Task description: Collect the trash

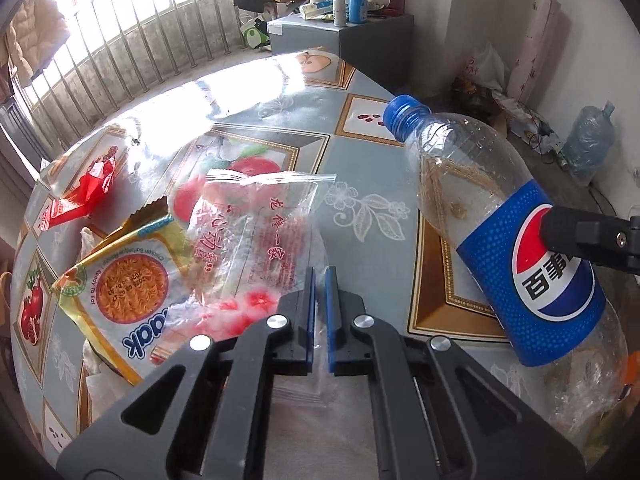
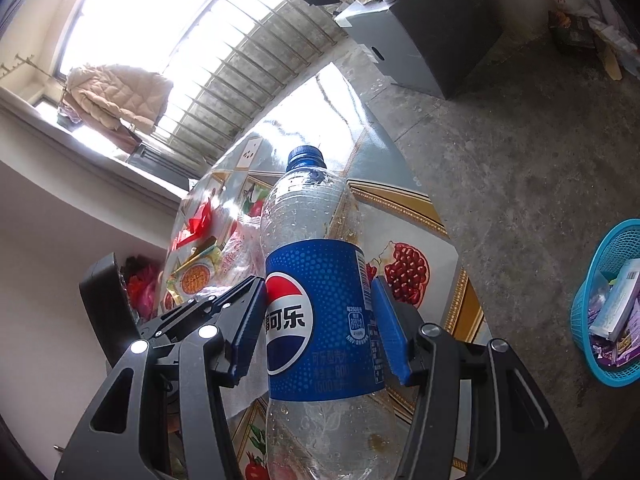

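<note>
Pepsi bottle point(image 2: 320, 312): empty clear plastic, blue cap, blue label; carried above the table point(image 2: 416, 236), pinched across the label between the right gripper point(image 2: 320, 316) pads, jaws spread to the bottle's width, presumably for transfer. Teal basket point(image 2: 608, 308): on the floor off the table's right edge, already holding wrappers, the likely destination. Left gripper point(image 1: 320, 316): jaws almost together, a thin gap showing, clamped on the edge of a clear zip bag point(image 1: 256, 236) printed in red. Yellow noodle packet point(image 1: 120, 280) lies under that bag. Red wrapper point(image 1: 86, 192) lies further off, uncollected.
</note>
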